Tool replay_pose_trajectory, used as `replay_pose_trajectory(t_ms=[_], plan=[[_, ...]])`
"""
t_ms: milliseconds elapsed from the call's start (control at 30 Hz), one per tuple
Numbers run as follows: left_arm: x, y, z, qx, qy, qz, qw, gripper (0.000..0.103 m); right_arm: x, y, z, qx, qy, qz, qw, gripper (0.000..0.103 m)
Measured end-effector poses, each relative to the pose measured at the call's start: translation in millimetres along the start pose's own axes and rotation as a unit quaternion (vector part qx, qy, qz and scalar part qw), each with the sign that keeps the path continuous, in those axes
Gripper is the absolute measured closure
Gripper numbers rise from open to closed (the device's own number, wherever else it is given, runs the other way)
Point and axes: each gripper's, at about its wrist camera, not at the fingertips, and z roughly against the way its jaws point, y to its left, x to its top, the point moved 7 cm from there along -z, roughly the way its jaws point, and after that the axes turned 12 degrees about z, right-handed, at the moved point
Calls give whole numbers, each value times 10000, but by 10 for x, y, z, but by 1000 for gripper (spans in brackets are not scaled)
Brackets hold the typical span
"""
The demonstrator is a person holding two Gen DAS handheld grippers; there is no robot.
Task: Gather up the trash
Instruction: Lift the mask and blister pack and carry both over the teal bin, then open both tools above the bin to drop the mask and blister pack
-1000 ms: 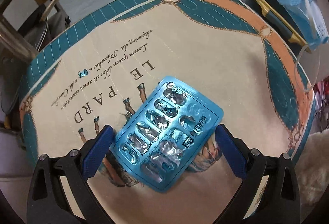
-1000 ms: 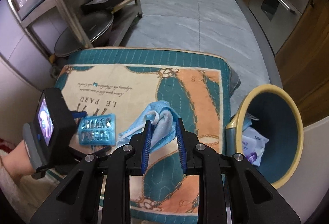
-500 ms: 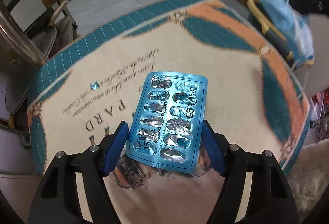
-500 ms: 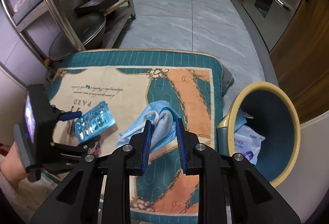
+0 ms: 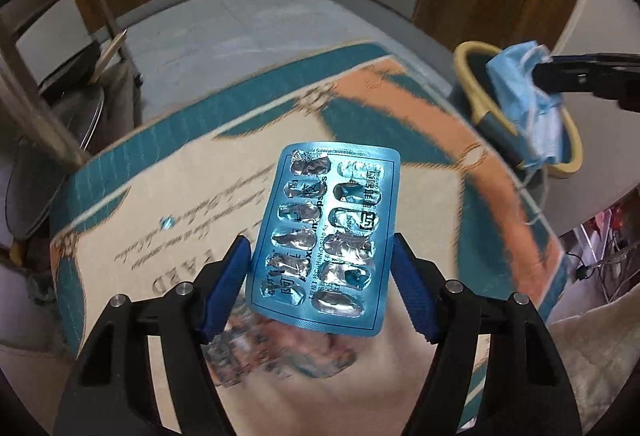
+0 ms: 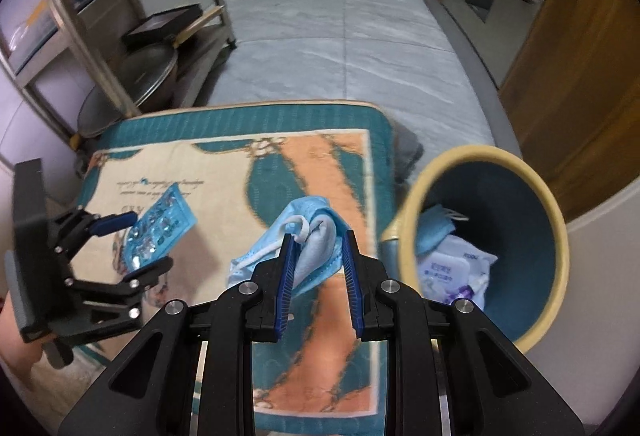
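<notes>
Jaws of the left gripper (image 5: pixel 320 272) clamp a blue blister pack (image 5: pixel 326 236) above the rug (image 5: pixel 400 132); the right gripper (image 6: pixel 318 254) pinches a face mask (image 6: pixel 316 232), with the bin (image 6: pixel 532 196) just right of it.

Dim, even indoor light with soft shadows; foil glare on the blister pack (image 5: pixel 326 236), motion blur smearing the mat (image 5: pixel 248 172), strong fisheye bending and dark corners.

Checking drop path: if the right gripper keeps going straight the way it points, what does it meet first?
Probably the mat. The right gripper, shut on the mask, points down over the mat's orange band; the bin sits off to its right, out of that line. Depth is uncertain in the fisheye view.
</notes>
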Motion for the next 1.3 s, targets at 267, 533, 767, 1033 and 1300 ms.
replay_pose_trajectory(t_ms=[267, 533, 767, 1033, 1300], plan=[[168, -595, 69, -378, -248, -343, 9984, 33, -217, -591, 49, -430, -34, -443, 9981, 78], [301, -1172, 67, -668, -424, -718, 9943, 34, -465, -1221, 186, -936, -179, -1001, 9904, 78], [361, -1650, -61, -869, -454, -921, 9909, 34, -722, -1640, 232, -1135, -177, -1412, 9833, 78], [419, -2102, -300, -1007, -418, -1105, 9879, 34, -966, -1884, 193, -1257, -1, -1548, 9799, 78], [599, -2461, -499, -1072, -549, -1119, 9864, 34, -1116, -2045, 151, -1332, 143, -1706, 9762, 78]])
